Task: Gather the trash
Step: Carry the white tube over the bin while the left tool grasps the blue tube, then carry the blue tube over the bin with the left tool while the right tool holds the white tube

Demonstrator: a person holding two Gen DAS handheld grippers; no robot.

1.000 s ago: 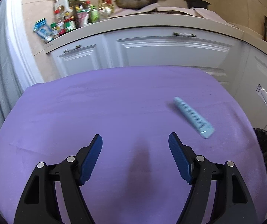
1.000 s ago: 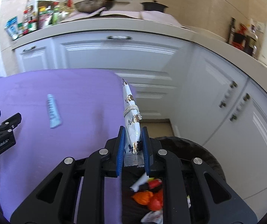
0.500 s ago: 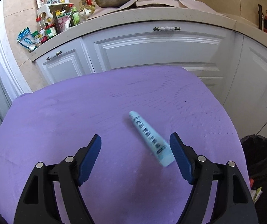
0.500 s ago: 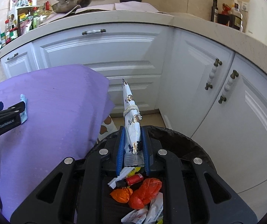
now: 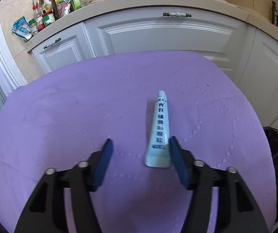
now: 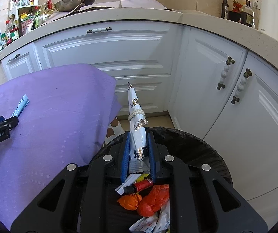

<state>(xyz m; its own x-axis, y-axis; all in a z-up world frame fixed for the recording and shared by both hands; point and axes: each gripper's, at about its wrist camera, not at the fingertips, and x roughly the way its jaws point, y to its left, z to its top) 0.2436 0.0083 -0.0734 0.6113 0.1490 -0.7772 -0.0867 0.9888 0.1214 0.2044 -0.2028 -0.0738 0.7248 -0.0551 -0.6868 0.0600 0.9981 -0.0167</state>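
Tube [image 5: 159, 134] lies on the purple surface [image 5: 80, 106], betw. the left claw [image 5: 140, 161] jaws. They were just closing; right pad touches it, left pad is apart, so no grip yet. Right claw [image 6: 138, 151] is clamped on a wrapper [image 6: 137, 128] over the bin [image 6: 203, 145]. Next, probably: close left fully, open right to drop.
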